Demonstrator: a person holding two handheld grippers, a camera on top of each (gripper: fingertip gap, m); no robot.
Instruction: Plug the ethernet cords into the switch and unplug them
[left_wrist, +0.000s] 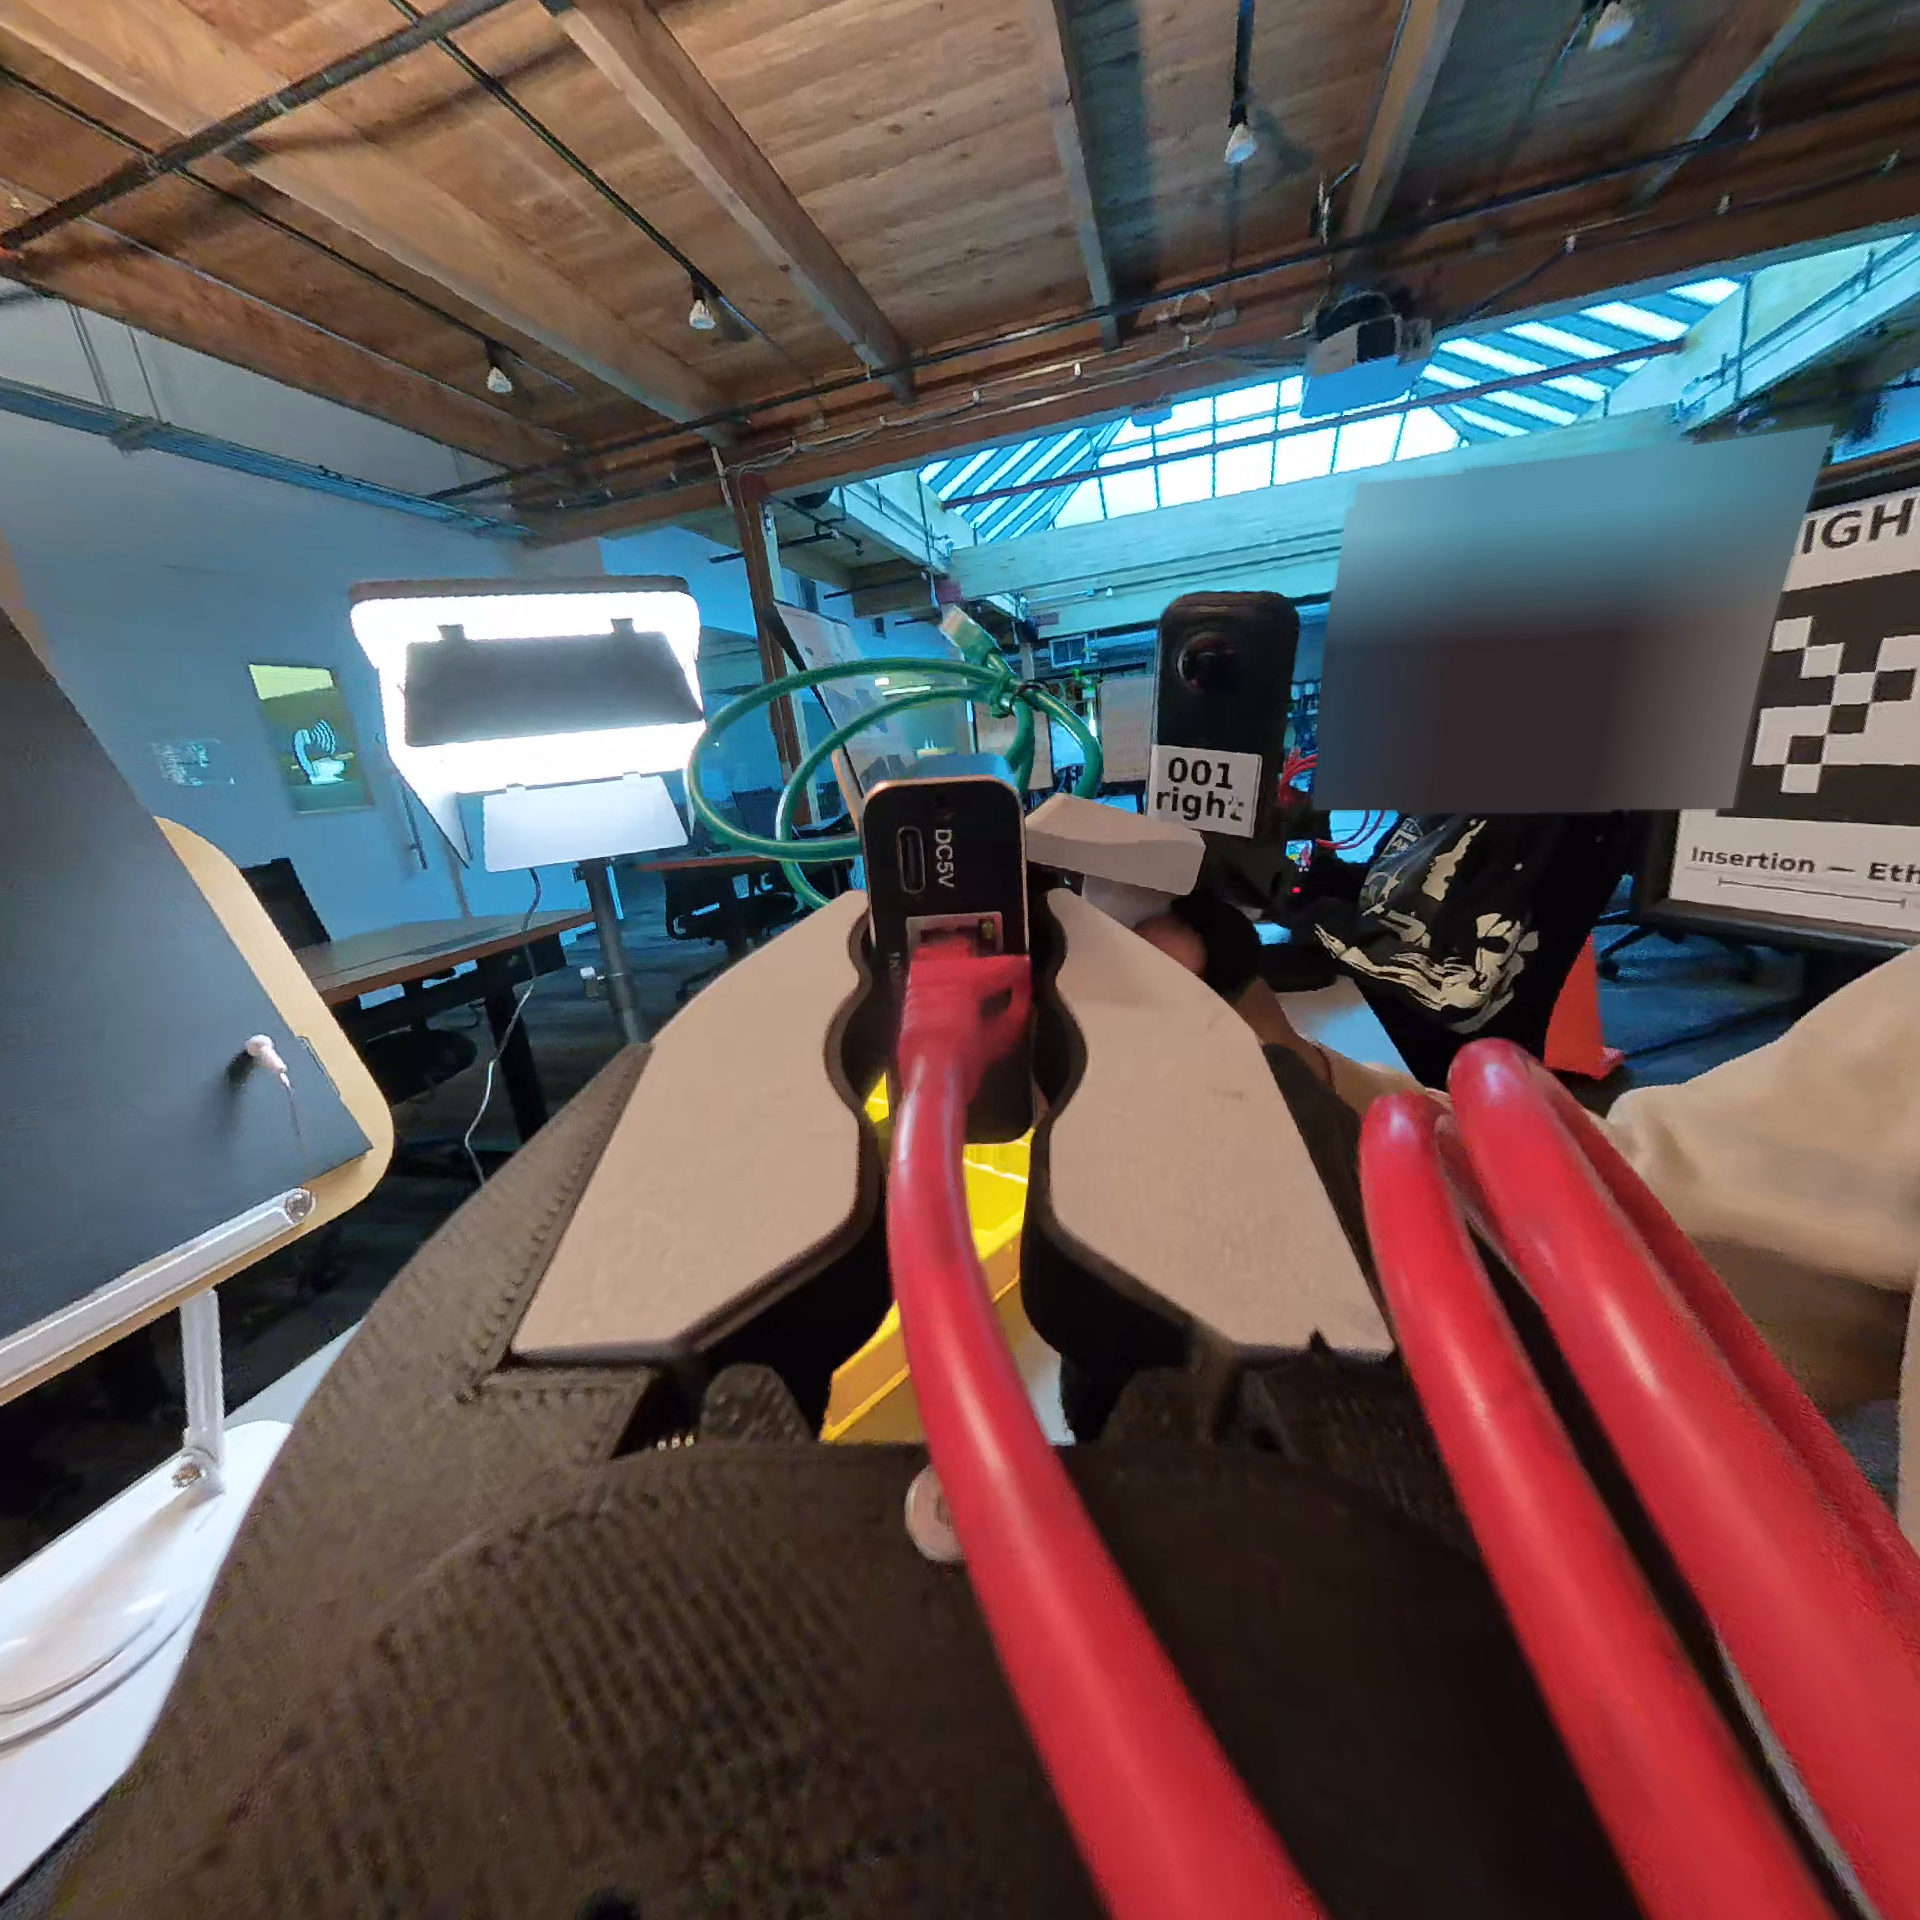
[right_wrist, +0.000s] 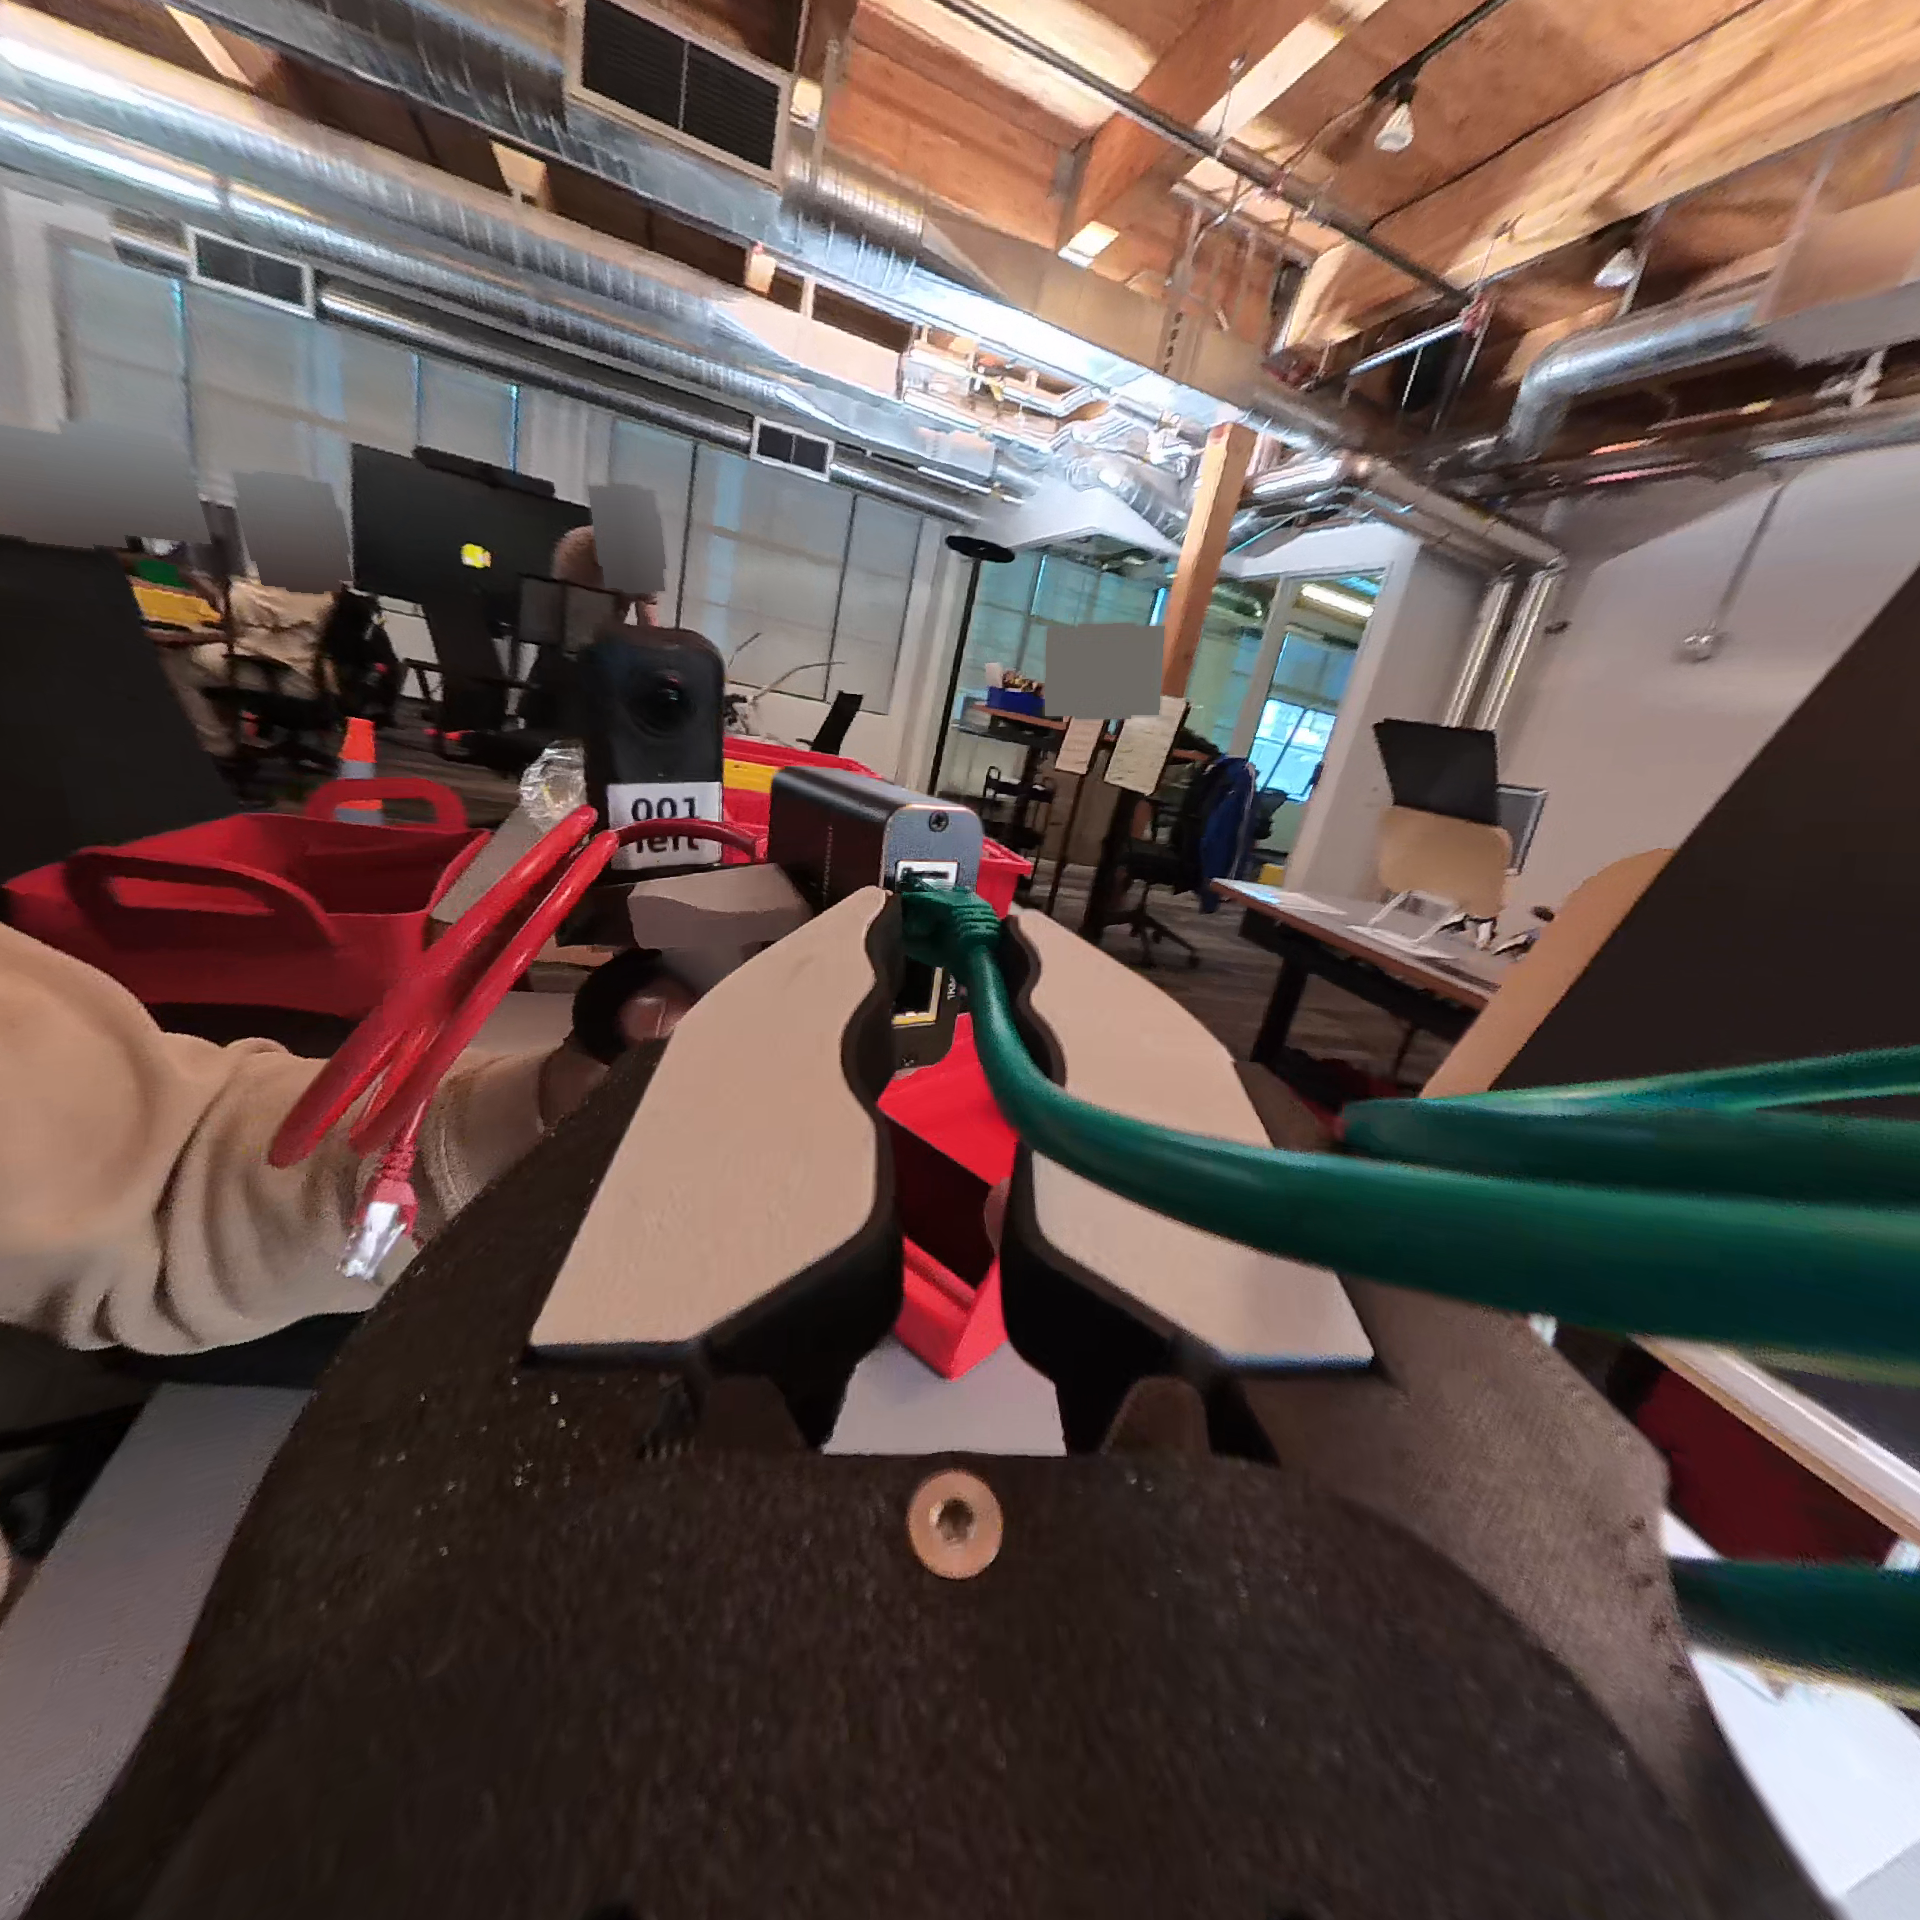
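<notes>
Both cords sat plugged into the small black metal switch (left_wrist: 943, 883), held aloft: the left gripper (left_wrist: 951, 997) clenched the red ethernet cord's (left_wrist: 951, 1195) plug, the right gripper (right_wrist: 940, 935) the green ethernet cord's (right_wrist: 1039, 1081); unplugging likely needs each latch pressed

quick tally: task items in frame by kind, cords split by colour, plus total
Red ethernet cord: 1, plug seated in one end of the switch
Green ethernet cord: 1, plug at the port on the other end
Switch: 1, small black box held up between both grippers
Grippers: 2, left gripper and right gripper
Total: 5
</notes>
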